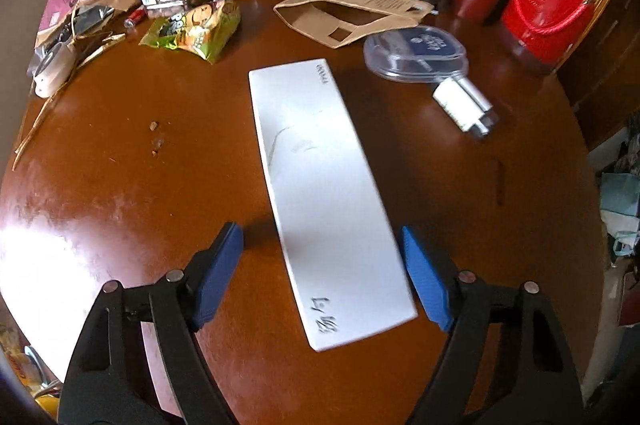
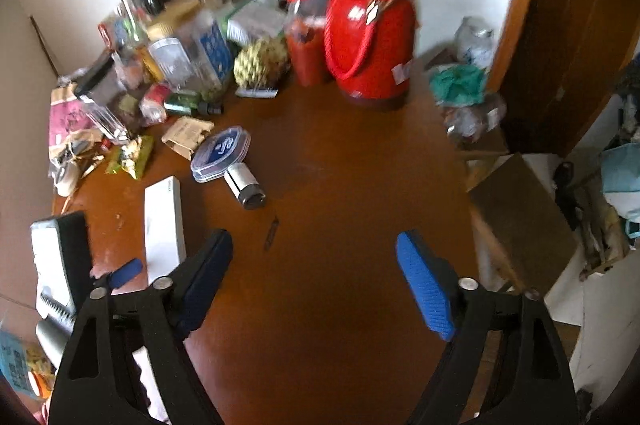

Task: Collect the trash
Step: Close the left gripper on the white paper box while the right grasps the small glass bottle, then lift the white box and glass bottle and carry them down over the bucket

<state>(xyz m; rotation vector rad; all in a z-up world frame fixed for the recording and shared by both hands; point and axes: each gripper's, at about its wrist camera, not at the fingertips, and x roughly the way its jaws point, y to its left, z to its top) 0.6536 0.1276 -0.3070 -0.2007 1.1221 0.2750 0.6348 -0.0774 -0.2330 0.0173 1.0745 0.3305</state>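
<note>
nothing collected yet, no bin in view. left claw (image 1: 322, 275) spread, straddling the near end of the white box (image 1: 320, 185), pads not touching it. right claw (image 2: 314, 275) spread over bare tabletop (image 2: 340, 185), empty. still lying out: snack wrapper (image 1: 196, 27) at 11 o'clock, paper sleeve (image 1: 348, 13) at 12, plastic lid (image 1: 416, 51) at 1.

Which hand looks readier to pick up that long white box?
The left. Its gripper is open with a blue finger on either side of the white box, not yet pressing it. The right gripper is open over bare table, with the box off to its side.
</note>
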